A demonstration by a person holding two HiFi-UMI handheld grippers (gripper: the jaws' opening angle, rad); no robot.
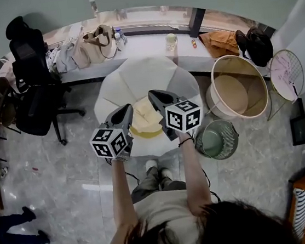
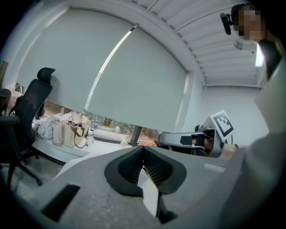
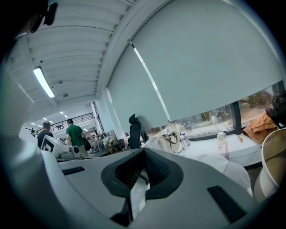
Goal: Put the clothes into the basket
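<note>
We hold one pale-yellow garment [image 1: 146,120], left gripper [image 1: 127,112] and right gripper [image 1: 155,97] both clamped on it; beige basket [image 1: 249,76] lies rightward, nearer our right gripper.

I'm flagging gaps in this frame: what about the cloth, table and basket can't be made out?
Cloth: in the head view the left gripper and right gripper cover most of it; each gripper view shows only a strip in shut jaws. Kind unclear.
Table: head view, near part hidden under cloth and grippers.
Basket: right gripper view, cut off by the right edge.
Small thing on the sill: head view, too small.
</note>
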